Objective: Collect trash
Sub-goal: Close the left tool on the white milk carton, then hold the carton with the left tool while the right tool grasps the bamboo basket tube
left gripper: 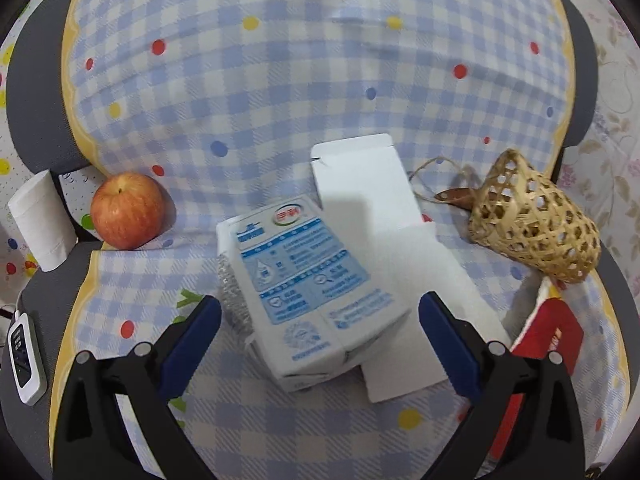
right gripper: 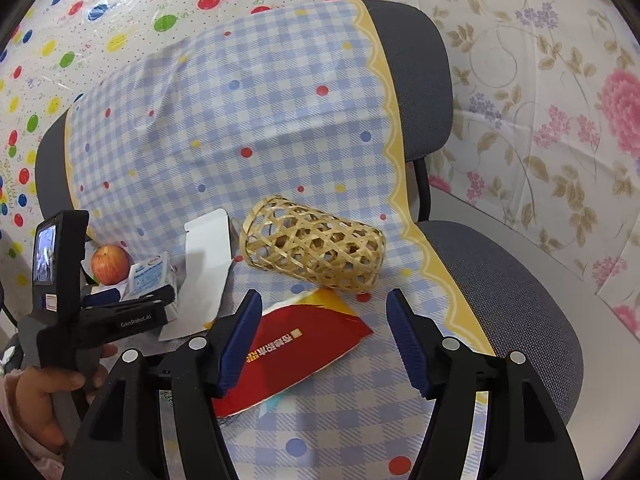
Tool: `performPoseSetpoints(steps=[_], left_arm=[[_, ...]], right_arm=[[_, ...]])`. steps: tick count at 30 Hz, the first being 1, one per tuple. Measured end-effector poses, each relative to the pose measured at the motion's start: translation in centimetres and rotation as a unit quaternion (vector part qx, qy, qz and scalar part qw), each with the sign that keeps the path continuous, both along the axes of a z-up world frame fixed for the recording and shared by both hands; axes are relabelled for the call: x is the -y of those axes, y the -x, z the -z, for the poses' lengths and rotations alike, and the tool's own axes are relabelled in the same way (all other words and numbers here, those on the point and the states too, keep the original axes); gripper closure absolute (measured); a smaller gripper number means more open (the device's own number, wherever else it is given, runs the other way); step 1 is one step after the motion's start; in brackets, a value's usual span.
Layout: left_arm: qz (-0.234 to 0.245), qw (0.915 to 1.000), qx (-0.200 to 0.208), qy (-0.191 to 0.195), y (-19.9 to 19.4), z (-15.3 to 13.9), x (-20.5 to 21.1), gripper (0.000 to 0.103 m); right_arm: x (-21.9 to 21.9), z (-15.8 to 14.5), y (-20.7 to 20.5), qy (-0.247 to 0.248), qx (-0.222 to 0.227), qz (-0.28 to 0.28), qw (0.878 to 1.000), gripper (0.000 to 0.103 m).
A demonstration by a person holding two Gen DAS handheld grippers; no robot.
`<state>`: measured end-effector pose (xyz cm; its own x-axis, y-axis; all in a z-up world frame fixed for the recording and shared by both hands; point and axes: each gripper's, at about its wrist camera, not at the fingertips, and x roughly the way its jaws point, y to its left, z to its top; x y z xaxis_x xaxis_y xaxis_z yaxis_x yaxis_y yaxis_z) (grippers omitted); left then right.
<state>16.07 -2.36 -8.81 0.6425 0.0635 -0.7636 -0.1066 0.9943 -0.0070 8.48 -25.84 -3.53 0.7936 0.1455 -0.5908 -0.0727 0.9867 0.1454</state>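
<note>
Two open claws, milk carton (left gripper: 308, 284), red packet (right gripper: 296, 356)

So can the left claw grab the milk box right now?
Probably yes. The left claw is wide open, and the milk box lies on its side right between the two blue fingers, on top of a flat white box. Nothing blocks it.
</note>
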Motion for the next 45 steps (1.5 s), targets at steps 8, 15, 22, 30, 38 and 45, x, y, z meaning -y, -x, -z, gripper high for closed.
performPoseSetpoints(steps=[8, 15, 22, 30, 38, 45], left_arm=[[-0.007, 0.9999, 0.003, 0.013, 1.5, 0.2, -4.6, 0.009], [0.04, 0.9991, 0.01, 0.003, 0.8, 0.3, -4.5, 0.028], [0.075, 0.9972, 0.01, -0.005, -0.5, 0.6, -4.0, 0.035], [0.073, 0.9956, 0.053, 0.025, 0.9, -0.8, -4.4, 0.037], [0.095, 0.9919, 0.08, 0.026, 2.5, -2.0, -3.2, 0.037], [0.079, 0.9926, 0.09, 0.025, 2.9, -2.7, -4.2, 0.037]], right_arm=[[-0.6, 0.6, -0.3, -0.005, -0.004, -0.004, 1.0, 0.037], [-1.6, 1.1, -1.1, -0.005, -0.014, -0.018, 1.0, 0.039], [-0.9, 1.1, -2.0, 0.002, -0.017, -0.008, 1.0, 0.038], [-0.2, 1.9, -5.5, 0.009, -0.032, 0.004, 0.999, 0.037], [2.6, 4.1, -8.6, -0.032, -0.045, 0.016, 0.998, 0.039], [2.1, 4.1, -10.1, -0.043, -0.052, -0.005, 0.998, 0.038]])
